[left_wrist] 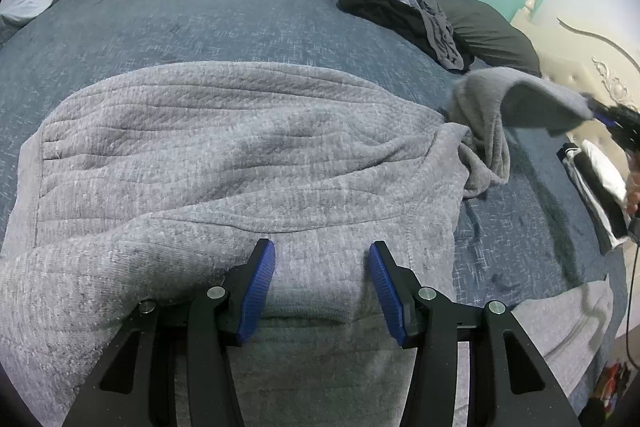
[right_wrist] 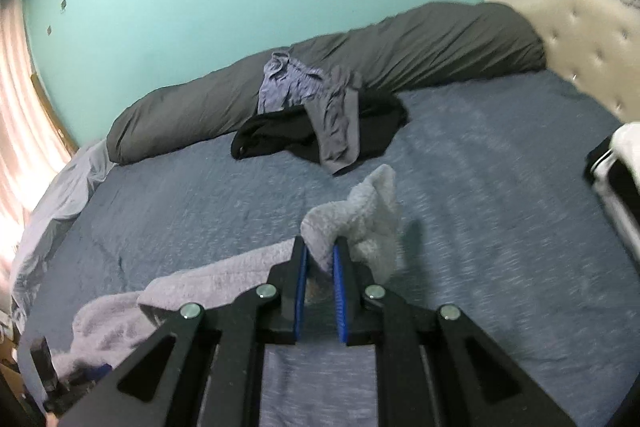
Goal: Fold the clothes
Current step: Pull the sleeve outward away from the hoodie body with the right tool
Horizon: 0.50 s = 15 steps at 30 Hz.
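We judge the grey sweatshirt [left_wrist: 224, 163] soft, floppy and fairly light: our right gripper [right_wrist: 320, 259] is clamped on its sleeve [right_wrist: 360, 219] at the body's three o'clock, our left gripper [left_wrist: 322, 267] gapes above the hem.

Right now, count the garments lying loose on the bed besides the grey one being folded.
2: a blue-grey garment draped over a black garment, both against the long dark pillow. More may be hidden underneath.

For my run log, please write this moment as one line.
step: fold sleeve | left claw: open over sweater | right claw: shut on sleeve, lifted | surface: bed
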Motion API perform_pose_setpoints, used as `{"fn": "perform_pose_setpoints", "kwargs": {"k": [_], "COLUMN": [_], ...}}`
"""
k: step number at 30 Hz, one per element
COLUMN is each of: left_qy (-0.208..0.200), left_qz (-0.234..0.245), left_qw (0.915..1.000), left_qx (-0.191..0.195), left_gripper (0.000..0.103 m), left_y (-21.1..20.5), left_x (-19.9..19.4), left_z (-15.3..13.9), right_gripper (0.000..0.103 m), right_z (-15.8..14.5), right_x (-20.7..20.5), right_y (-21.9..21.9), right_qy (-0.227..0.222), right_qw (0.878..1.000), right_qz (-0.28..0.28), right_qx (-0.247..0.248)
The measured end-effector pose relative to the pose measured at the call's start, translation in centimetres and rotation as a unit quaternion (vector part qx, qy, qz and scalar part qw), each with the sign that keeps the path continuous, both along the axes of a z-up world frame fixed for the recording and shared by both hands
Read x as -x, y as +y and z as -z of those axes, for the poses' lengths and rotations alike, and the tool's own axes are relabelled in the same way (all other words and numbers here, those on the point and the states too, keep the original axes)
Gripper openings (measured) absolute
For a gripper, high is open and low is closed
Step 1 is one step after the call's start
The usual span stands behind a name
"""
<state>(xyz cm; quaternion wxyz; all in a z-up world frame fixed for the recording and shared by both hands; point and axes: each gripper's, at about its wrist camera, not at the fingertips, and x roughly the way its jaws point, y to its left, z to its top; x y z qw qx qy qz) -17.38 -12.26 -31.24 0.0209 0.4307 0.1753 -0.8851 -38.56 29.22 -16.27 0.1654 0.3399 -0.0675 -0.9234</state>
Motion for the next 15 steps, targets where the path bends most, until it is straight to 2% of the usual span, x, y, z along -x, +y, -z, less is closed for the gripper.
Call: {"fn": "perform_pose_setpoints", "kwargs": {"k": [3, 8, 15], "left_qy": [0.000, -0.003, -0.007], "left_qz": [-0.001, 0.000, 0.002], "left_qw": [1.0000, 1.0000, 0.9999], "left_qx": [0.000, 0.005, 0.014], "left_gripper": [0.053, 0.054, 0.056], "left_y": [0.0, 0.1, 0.5], "left_x": [0.0, 0.0, 0.2], "left_z": [-0.1, 0.0, 0.0], "right_gripper": [0.011, 0.011, 0.013], "right_z": [0.6, 4.4, 8.1], "right_x": [-0.9, -2.1, -2.6], "right_y": [1.9, 4.1, 1.9], "right_qy": [-0.016, -0.072, -0.118], "right_qw": [1.000, 0.995, 0.990], "right_qz": [0.005, 0.016, -0.049], "right_qx": [-0.026, -0.065, -0.060]}}
